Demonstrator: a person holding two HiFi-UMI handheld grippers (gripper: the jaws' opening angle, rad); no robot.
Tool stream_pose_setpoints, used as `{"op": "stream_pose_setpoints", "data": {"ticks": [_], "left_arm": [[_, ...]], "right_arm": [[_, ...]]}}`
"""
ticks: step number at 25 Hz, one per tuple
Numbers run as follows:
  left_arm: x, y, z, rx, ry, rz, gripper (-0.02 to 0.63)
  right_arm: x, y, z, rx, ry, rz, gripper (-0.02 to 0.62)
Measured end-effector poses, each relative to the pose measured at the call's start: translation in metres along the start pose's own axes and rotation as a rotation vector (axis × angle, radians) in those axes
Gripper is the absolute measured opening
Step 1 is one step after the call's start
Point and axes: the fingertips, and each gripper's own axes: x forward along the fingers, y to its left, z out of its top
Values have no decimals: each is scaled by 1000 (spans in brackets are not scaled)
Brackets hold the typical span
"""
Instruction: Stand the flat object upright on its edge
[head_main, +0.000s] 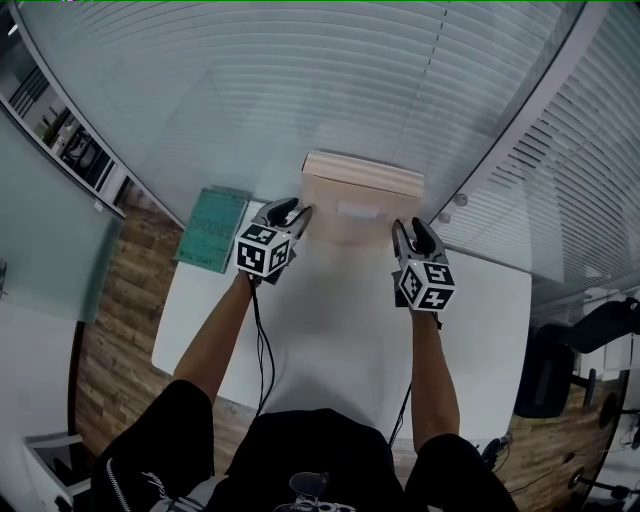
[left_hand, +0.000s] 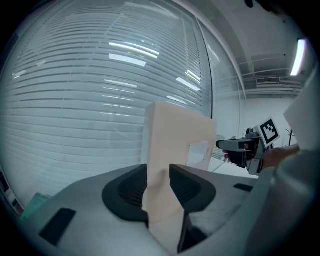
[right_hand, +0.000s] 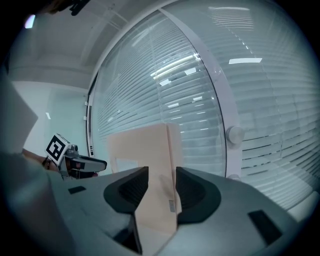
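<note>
A flat beige cardboard box (head_main: 360, 200) with a white label stands upright on its long edge at the far side of the white table (head_main: 330, 330), close to the glass wall. My left gripper (head_main: 300, 215) is shut on the box's left end, and in the left gripper view its jaws (left_hand: 158, 185) clamp the thin edge of the box (left_hand: 175, 140). My right gripper (head_main: 400, 232) is shut on the right end, and in the right gripper view its jaws (right_hand: 161, 192) press both faces of the box (right_hand: 145, 155). Each gripper view shows the other gripper (left_hand: 240, 147) (right_hand: 85, 164) across the box.
A teal book (head_main: 212, 228) lies on the table's far left corner. A glass wall with blinds (head_main: 300, 90) runs right behind the box, with a round knob (right_hand: 234, 134) on its frame. A dark chair (head_main: 560, 370) stands off the table's right side.
</note>
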Motion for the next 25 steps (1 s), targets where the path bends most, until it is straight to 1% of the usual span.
{"op": "stream_pose_setpoints", "data": {"ticks": [10, 14, 17, 21, 25], "left_arm": [[-26, -15, 1, -11, -39, -12, 138], [-40, -25, 4, -9, -64, -27, 138], [-57, -32, 6, -8, -90, -33, 130], [-78, -42, 4, -5, -112, -43, 118], [-102, -55, -5, -6, -122, -52, 93]], "right_arm": [[-26, 12, -8, -32, 30, -17, 176], [-39, 21, -16, -37, 45, -25, 161], [-52, 32, -21, -51, 56, -33, 137], [-70, 46, -25, -74, 54, -47, 76], [-92, 67, -30, -94, 52, -38, 51]]}}
